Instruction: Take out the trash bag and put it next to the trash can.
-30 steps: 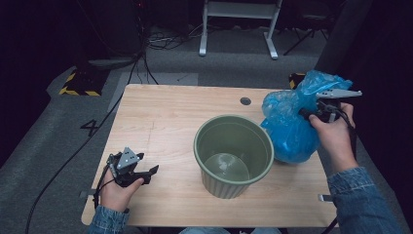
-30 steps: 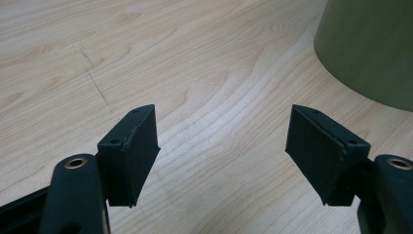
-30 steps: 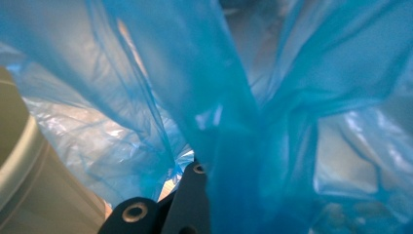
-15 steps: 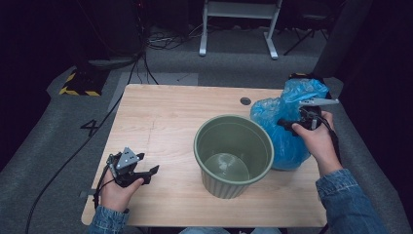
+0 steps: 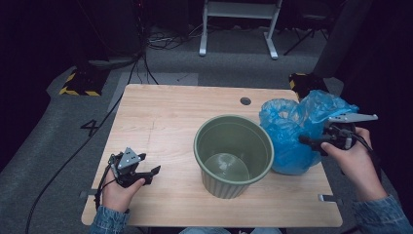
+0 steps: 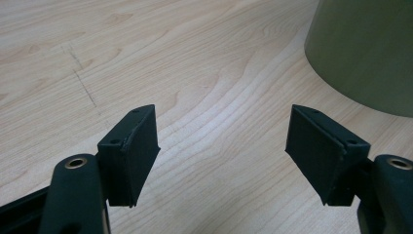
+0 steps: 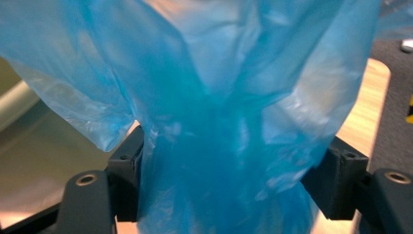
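Observation:
A crumpled blue plastic bag (image 5: 292, 134) rests on the wooden table (image 5: 165, 112), touching the right side of an empty green ribbed bin (image 5: 233, 153). My right gripper (image 5: 306, 140) is at the bag's right side. In the right gripper view its jaws stand wide apart, and a bunch of the blue plastic bag (image 7: 229, 122) fills the gap between them. My left gripper (image 5: 148, 173) lies low near the front left of the table, open with nothing in it. In the left gripper view the bin's wall (image 6: 365, 48) is at the upper right, beyond the left gripper (image 6: 221, 146).
A round cable hole (image 5: 245, 101) sits in the table behind the bin. Beyond the table are a grey floor, cables and a white stand's legs (image 5: 238, 29). A yellow-and-black striped block (image 5: 80, 83) lies on the floor at the far left.
The right hand has come down and to the right, and the bag now sags on the table beside the bin instead of being held up. The left gripper has not moved.

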A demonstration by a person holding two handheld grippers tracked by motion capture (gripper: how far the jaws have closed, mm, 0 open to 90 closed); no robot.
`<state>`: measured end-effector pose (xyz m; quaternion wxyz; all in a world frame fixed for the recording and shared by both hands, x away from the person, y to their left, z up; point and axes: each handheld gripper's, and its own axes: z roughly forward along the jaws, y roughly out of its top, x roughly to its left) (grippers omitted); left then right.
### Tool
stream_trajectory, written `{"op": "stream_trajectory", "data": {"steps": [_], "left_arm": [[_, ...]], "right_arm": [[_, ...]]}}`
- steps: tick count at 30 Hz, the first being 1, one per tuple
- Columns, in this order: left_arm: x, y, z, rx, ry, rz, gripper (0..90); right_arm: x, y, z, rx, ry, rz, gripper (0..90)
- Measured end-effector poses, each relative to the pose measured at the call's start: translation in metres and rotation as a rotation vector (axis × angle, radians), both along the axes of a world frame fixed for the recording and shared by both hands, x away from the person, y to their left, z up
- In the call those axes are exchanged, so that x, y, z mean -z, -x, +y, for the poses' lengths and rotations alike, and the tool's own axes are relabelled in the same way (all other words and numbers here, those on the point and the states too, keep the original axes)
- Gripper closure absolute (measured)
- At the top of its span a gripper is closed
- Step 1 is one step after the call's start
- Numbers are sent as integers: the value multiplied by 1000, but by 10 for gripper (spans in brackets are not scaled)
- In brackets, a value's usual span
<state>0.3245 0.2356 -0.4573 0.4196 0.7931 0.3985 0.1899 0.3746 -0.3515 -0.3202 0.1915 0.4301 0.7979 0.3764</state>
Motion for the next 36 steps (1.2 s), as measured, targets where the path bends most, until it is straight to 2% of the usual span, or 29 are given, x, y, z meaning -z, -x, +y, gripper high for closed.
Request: {"op": "stream_trajectory", "data": {"steps": [2, 4, 6, 8, 9, 11, 13, 15, 18, 23, 24, 25, 27, 28, 29, 33, 36], "left_arm": [[0, 0, 0, -1, 1, 0, 270], [1, 0, 0, 0, 1, 1, 270], [1, 0, 0, -1, 1, 2, 270], [0, 0, 1, 0, 3, 2, 270], [1, 0, 1, 0, 4, 1, 270], [1, 0, 1, -3, 6, 5, 270], [2, 0, 1, -4, 8, 10, 270], [3, 0, 0, -1, 3, 11, 270], [4, 2, 1, -1, 2, 11, 270], [11, 5, 5, -12, -1, 38, 270], [12, 6, 5, -10, -3, 40, 270], [12, 7, 6, -11, -3, 40, 270], [13, 8, 7, -12, -6, 43, 271], [14, 9, 7, -10, -13, 42, 270], [15, 10, 7, -16, -6, 48, 270], [19, 14, 8, -12, -28, 61, 270], [23, 17, 10, -16, -36, 74, 269]], "right_arm": [[-1, 8, -4, -4, 5, 11, 295], [1, 22, -10, 0, -14, 22, 303], [3, 25, -14, 4, -14, 19, 303], [8, 32, -20, 11, -22, 30, 301], [16, 41, -28, 17, -38, 33, 298], [18, 44, -31, 19, -46, 34, 296], [27, 53, -40, 34, -72, 23, 291], [30, 56, -42, 36, -71, 10, 281], [41, 63, -47, 33, -80, -7, 271], [65, 76, -54, 47, -73, -48, 271], [70, 78, -56, 53, -67, -47, 271], [74, 82, -58, 66, -72, -25, 271], [83, 87, -62, 74, -81, -32, 271], [92, 92, -68, 87, -75, -18, 271], [92, 92, -68, 87, -75, -18, 271], [111, 97, -77, 95, -89, 7, 270], [124, 100, -84, 110, -50, -7, 269]]}}
